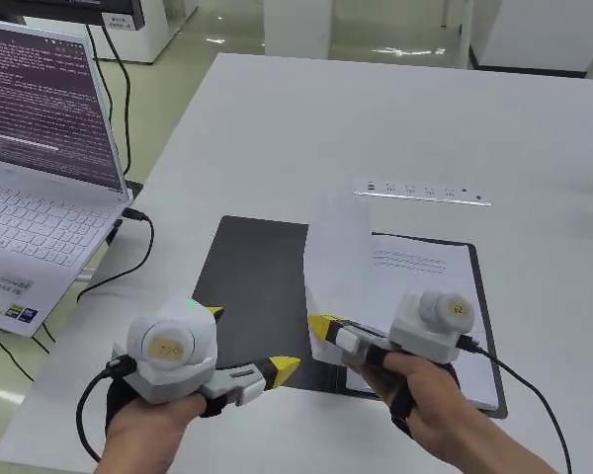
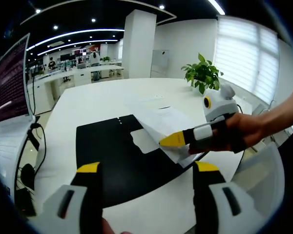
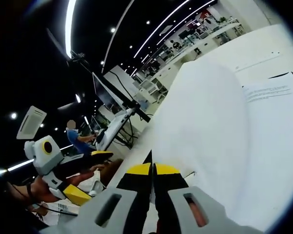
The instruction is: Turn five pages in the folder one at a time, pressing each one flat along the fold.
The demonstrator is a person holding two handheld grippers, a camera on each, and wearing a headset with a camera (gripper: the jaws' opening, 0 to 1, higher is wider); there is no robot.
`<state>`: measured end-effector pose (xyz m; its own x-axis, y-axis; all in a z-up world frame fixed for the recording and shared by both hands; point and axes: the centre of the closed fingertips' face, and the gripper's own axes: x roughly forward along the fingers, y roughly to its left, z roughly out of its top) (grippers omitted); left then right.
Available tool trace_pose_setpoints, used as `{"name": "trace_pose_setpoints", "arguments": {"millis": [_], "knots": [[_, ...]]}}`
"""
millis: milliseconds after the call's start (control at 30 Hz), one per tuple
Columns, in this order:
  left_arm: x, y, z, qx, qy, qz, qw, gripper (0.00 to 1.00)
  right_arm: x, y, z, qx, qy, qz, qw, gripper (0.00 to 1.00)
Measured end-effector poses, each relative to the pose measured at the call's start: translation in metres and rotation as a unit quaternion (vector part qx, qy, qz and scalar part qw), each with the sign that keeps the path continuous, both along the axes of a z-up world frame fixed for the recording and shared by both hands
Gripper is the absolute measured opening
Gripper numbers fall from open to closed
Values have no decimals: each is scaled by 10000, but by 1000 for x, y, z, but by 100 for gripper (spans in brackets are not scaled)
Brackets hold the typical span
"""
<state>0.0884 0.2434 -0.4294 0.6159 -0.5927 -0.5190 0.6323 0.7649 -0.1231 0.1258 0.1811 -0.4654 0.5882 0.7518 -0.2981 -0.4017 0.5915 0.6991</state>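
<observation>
the folder [image 1: 252,286] lies open on the white tabletop [image 1: 306,128]. one page [image 1: 336,247] stands lifted mid-turn because the right gripper [image 1: 323,326] has its fingers clenched on the page's lower edge. the left gripper [image 1: 247,341] hovers near the dark cover, fingers released, likely ready to press the fold.

Open-plan office, laptop [image 1: 40,109] glowing at ten o'clock, desk rows [image 2: 78,74] stretching away at eleven, potted plant [image 2: 202,73] standing at one o'clock
</observation>
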Motion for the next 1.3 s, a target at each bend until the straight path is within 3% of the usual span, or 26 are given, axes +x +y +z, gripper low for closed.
{"name": "trace_pose_setpoints", "arguments": {"millis": [567, 933, 1300], "knots": [[-1, 32, -3, -20, 66, 276, 9996, 75, 12, 39, -28, 236, 513, -193, 9982, 0], [6, 38, -3, -44, 71, 350, 9994, 75, 21, 51, -43, 245, 783, -269, 9963, 0], [6, 43, -4, -29, 89, 362, 9993, 75, 19, 63, -61, 200, 1083, -258, 9936, 0]]}}
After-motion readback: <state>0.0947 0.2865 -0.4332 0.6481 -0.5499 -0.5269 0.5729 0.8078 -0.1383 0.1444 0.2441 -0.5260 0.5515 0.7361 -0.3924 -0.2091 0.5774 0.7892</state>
